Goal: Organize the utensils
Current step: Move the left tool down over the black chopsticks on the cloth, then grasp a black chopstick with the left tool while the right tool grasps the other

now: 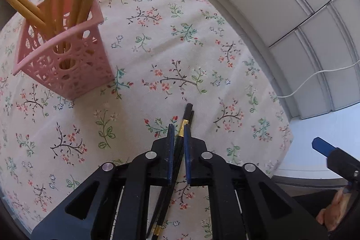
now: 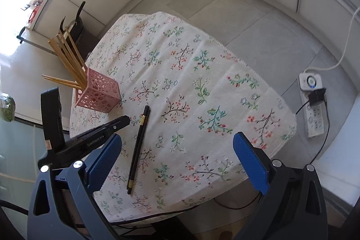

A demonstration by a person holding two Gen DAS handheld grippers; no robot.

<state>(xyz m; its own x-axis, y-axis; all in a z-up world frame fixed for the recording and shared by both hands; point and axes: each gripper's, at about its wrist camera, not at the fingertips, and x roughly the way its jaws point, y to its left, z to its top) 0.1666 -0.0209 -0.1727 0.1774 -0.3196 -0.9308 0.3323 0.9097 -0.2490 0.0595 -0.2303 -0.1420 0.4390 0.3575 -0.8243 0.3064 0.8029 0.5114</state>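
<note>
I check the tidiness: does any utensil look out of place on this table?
Yes. The black chopsticks are not in the pink holder with the wooden ones; the left gripper is closed on them.

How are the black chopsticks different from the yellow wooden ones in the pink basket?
The black chopsticks with gold bands are dark and banded; the yellow wooden chopsticks are plain and pale. The black pair is not in the pink perforated basket, whereas the wooden ones stand leaning inside it. The left gripper is shut on the black pair; nothing holds the wooden ones. Both are long, thin sticks.
</note>
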